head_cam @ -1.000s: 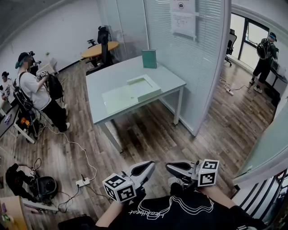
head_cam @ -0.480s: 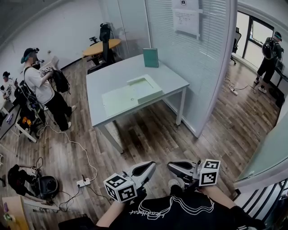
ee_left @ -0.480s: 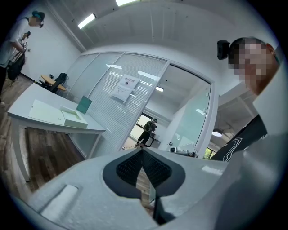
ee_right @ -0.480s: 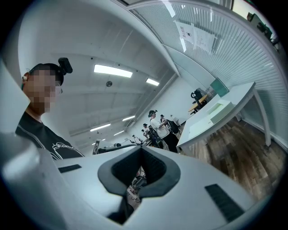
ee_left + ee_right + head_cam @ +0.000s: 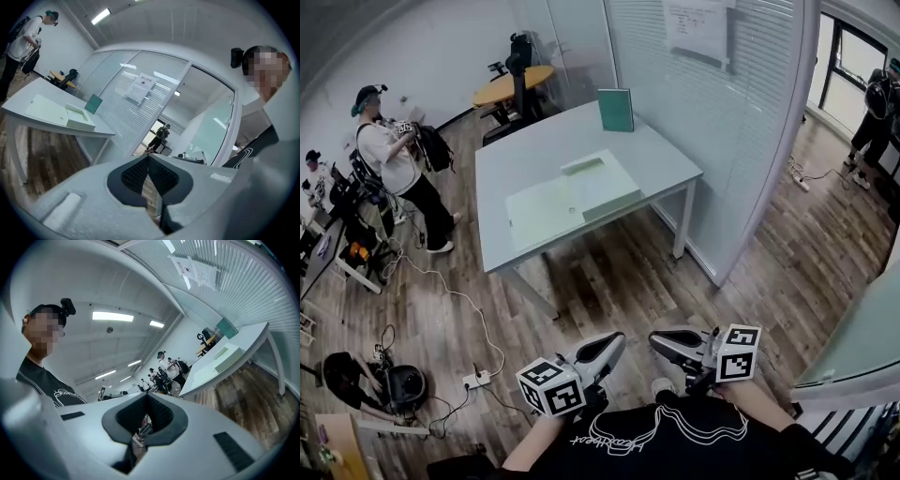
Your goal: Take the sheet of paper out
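Both the left gripper (image 5: 612, 341) and right gripper (image 5: 660, 343) are hovering pressed together, empty, well apart from the tabletop (image 5: 525, 155); nothing is starting until they are reaching its tray (image 5: 602, 184), I judge.

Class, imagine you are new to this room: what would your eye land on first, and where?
A grey table stands mid-room with a pale green flat case on it and a teal board upright at its far edge. Nearest the camera, the left gripper and right gripper are both shut and empty.

Black T-shirt (image 5: 675, 448), white looping line print — left gripper (image 5: 612, 342), right gripper (image 5: 658, 343) pale grey, black-white marker cubes (image 5: 551, 387).
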`<state>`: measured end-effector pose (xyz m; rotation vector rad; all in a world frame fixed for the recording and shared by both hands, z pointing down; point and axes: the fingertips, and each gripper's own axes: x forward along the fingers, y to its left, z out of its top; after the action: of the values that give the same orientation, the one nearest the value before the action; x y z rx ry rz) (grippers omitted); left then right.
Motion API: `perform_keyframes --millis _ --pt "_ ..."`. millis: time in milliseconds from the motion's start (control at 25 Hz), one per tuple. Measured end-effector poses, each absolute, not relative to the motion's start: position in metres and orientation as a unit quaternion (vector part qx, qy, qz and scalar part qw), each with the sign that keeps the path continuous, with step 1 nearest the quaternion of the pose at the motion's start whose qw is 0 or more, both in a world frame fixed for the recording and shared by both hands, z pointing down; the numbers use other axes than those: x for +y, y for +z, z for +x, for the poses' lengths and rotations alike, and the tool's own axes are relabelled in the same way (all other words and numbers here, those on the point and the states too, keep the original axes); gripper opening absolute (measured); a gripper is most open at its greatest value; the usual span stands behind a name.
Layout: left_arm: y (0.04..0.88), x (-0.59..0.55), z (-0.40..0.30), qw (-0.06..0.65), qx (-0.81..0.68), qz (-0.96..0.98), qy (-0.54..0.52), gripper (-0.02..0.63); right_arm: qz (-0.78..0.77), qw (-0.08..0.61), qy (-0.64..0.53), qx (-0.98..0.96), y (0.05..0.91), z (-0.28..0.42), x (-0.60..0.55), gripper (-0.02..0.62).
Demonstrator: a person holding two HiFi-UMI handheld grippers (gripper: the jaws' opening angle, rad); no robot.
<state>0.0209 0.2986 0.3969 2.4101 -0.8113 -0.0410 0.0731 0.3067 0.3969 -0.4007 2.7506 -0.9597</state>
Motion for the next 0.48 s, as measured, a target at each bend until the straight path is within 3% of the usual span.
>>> perform_keyframes --millis 480 --pt "0.397 0.184 0.091 0.301 -0.298 0.906 -0.017 0.014 -0.144 0.093 -0.324 0.931 0.403 0.138 0.196 0.009"
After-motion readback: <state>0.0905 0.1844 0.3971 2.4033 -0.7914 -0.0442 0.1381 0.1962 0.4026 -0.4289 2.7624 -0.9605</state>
